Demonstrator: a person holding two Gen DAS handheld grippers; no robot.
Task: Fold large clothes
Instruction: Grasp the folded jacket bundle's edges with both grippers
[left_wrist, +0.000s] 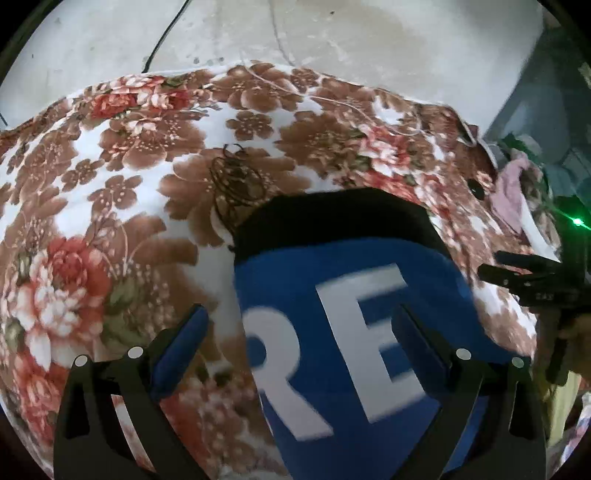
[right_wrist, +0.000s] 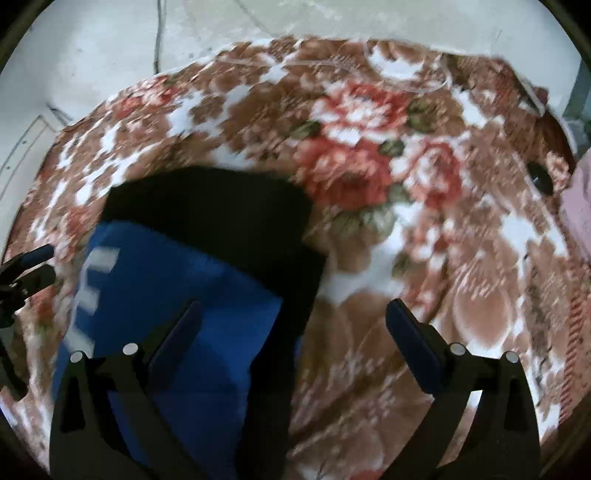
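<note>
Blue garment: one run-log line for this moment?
blue garment folded on floral blanket | left gripper open, empty | right gripper open, empty

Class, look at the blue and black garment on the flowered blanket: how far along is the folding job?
Done: the blue garment lies as a compact folded block on the flowered blanket, black band at its far end. In hand: nothing; the left gripper and right gripper are both open above it. Left: whether another fold follows cannot be told.

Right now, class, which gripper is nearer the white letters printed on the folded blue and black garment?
Left. The left gripper hangs directly over the white letters on the folded blue and black garment; the right gripper straddles the garment's opposite edge, away from them.
</note>
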